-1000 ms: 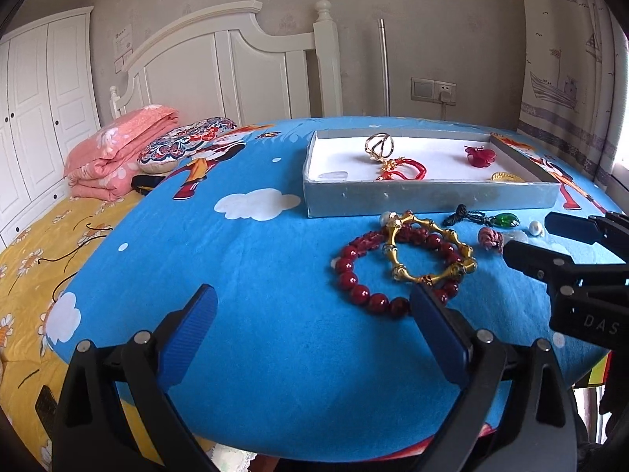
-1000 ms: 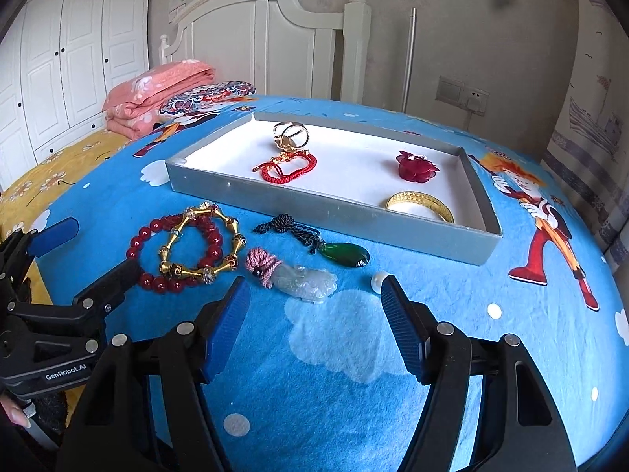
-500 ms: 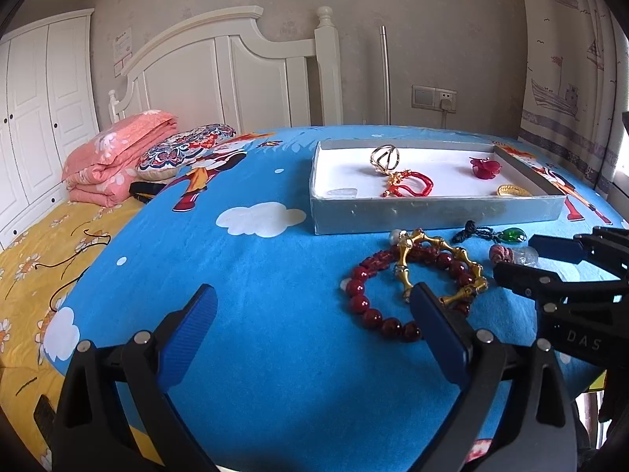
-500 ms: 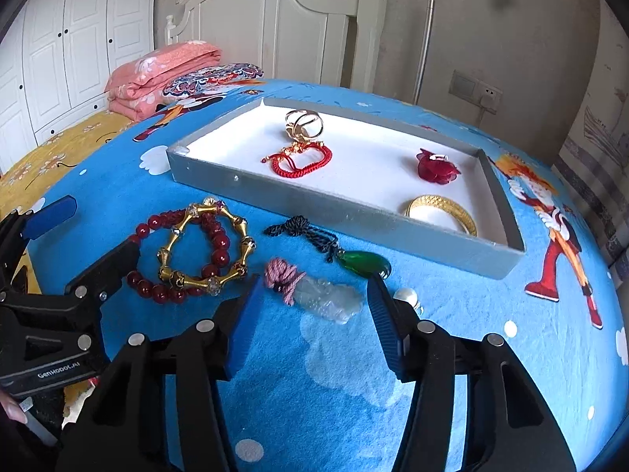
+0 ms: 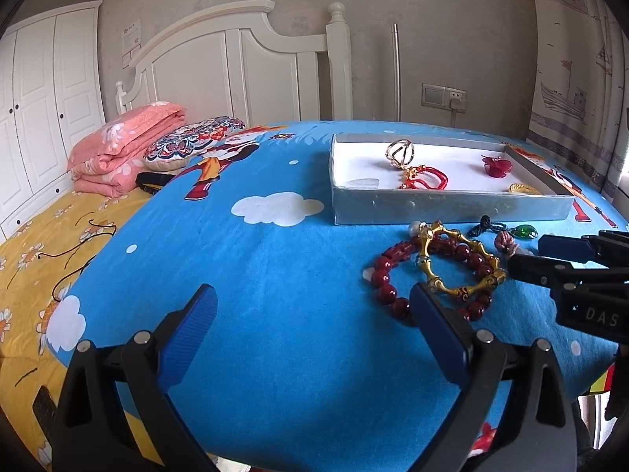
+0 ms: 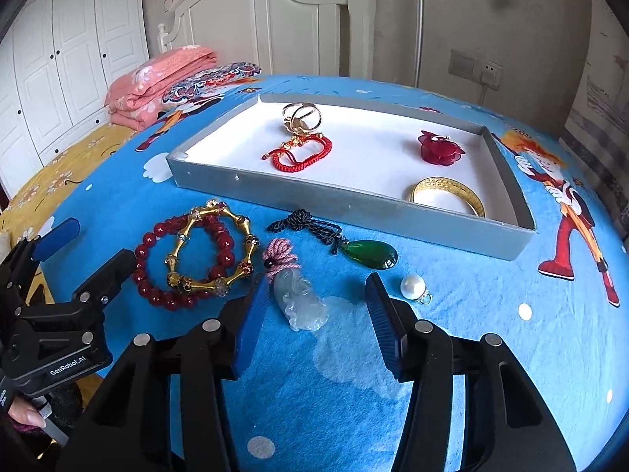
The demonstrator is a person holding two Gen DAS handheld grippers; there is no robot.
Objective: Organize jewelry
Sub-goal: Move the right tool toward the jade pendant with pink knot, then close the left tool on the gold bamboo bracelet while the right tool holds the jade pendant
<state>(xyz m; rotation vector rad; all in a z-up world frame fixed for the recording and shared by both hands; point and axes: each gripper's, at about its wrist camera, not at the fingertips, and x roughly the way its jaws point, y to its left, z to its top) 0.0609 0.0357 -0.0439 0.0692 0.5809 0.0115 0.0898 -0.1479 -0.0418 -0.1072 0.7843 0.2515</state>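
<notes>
Right wrist view: the right gripper (image 6: 314,326), jaws apart and empty, straddles the pale jade pendant (image 6: 300,302) on the blue bedspread near the tray (image 6: 354,206); centring before closing should help.

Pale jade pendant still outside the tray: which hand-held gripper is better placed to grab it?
Right. The right hand-held gripper already straddles the pale jade pendant, pads not touching; the left hand-held gripper frames only bare cloth.

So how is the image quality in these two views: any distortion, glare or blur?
Left wrist view: strong fisheye bending, dark vignette corners, the grey tray sharp, bright daylight at the curtain. Right wrist view: same bending, jewelry crisp, a glint on the green pendant, soft shadows, no motion blur.
</notes>
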